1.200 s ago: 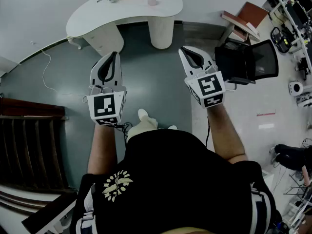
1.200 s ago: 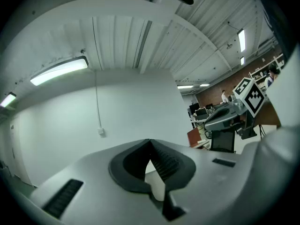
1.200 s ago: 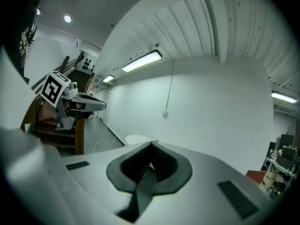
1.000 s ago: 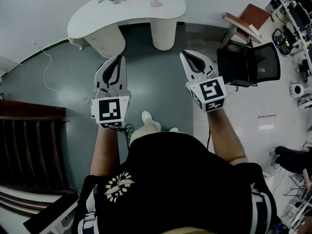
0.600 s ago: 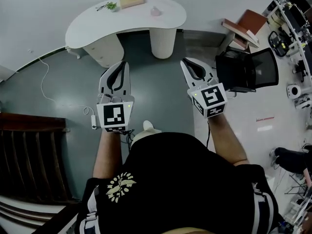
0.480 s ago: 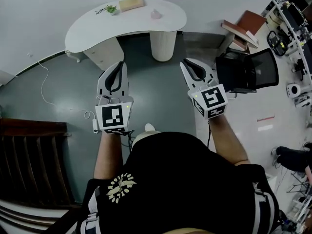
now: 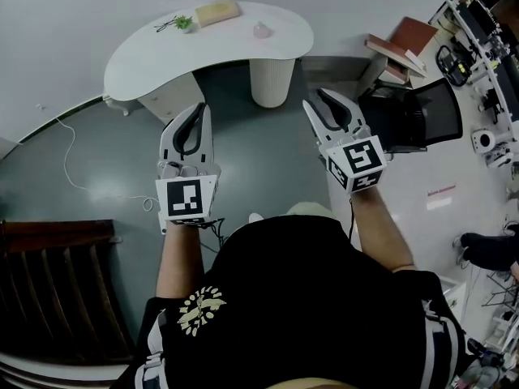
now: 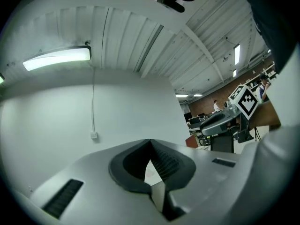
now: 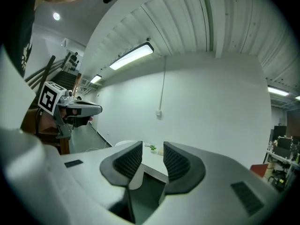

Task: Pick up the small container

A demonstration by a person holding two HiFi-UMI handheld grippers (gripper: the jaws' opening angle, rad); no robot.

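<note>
Left gripper (image 7: pixel 195 110): clenched, empty. Right gripper (image 7: pixel 317 98): jaws just opening, nothing between. Small container (image 7: pixel 261 30): far, on white table (image 7: pixel 154 51), well apart from both.

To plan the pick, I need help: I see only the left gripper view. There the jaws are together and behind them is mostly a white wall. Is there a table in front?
Observer: Yes. The head view shows a white curved table standing further ahead.
Operator: What lies on it?
Observer: A small pale pink object, probably the container; a beige rectangular block and a small green plant lie to its left in that view.
Operator: Is the right gripper ready?
Observer: The right gripper is empty; its jaws have just been opening and stand apart.
</note>
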